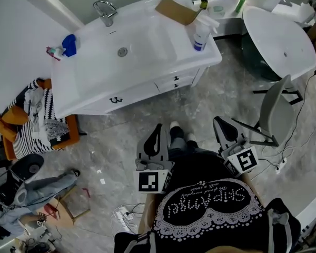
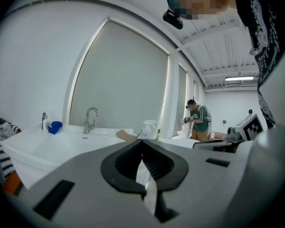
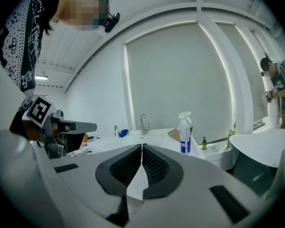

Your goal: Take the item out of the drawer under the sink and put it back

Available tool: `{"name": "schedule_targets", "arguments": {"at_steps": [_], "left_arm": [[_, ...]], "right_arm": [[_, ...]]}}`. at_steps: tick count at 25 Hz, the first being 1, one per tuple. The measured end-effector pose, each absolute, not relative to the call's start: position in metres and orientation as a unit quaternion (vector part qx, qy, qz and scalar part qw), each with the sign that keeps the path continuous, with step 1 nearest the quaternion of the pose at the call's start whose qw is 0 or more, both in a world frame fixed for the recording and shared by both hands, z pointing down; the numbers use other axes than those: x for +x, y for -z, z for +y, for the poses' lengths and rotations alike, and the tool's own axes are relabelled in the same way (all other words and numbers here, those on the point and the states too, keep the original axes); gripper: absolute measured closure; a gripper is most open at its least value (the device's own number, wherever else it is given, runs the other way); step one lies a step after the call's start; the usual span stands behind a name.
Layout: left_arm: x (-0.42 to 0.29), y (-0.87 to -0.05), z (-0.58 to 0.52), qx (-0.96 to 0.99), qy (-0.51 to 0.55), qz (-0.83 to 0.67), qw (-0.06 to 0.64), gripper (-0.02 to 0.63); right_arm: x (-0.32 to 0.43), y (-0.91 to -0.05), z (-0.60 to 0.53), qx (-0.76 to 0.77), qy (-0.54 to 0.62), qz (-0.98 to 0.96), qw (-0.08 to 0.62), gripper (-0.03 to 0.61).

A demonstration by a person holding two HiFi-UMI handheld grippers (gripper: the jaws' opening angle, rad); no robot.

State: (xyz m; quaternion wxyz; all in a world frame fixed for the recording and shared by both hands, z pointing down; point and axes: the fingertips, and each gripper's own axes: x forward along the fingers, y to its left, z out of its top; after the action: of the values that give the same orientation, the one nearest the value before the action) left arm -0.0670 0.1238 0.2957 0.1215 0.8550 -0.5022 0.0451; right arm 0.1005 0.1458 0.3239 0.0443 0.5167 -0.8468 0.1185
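Now, left gripper [image 1: 157, 133] and right gripper [image 1: 221, 126] both hang with jaws pressed together, nothing between them, well apart from the sink [image 1: 95, 62]; the drawer [image 1: 176, 81] beneath it sits closed, the item out of sight.

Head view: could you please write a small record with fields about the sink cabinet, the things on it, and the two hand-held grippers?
cabinet: white sink cabinet, drawers closed
on top: faucet, spray bottle, cardboard piece, blue object
left hand-held gripper: shut, empty, apart from the cabinet
right hand-held gripper: shut, empty, apart from the cabinet
task state: no drawer opened yet
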Motion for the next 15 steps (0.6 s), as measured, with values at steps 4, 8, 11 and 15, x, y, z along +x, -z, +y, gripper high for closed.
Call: {"name": "schedule_targets", "arguments": {"at_steps": [4, 8, 11, 15], "left_arm": [[-0.074, -0.299, 0.098, 0.865, -0.059, -0.485, 0.114, 0.611], [-0.082, -0.299, 0.077, 0.866, -0.053, -0.484, 0.116, 0.611], [-0.092, -0.308, 0.07, 0.866, -0.067, -0.481, 0.118, 0.611], [-0.101, -0.313, 0.063, 0.864, -0.073, -0.484, 0.121, 0.611]], "right_arm": [[0.095, -0.32, 0.119, 0.526, -0.119, -0.841, 0.033, 0.56], [0.088, -0.324, 0.1, 0.53, -0.121, -0.838, 0.034, 0.56], [0.08, -0.329, 0.091, 0.531, -0.125, -0.837, 0.033, 0.56], [0.074, -0.335, 0.084, 0.534, -0.132, -0.834, 0.032, 0.56]]}}
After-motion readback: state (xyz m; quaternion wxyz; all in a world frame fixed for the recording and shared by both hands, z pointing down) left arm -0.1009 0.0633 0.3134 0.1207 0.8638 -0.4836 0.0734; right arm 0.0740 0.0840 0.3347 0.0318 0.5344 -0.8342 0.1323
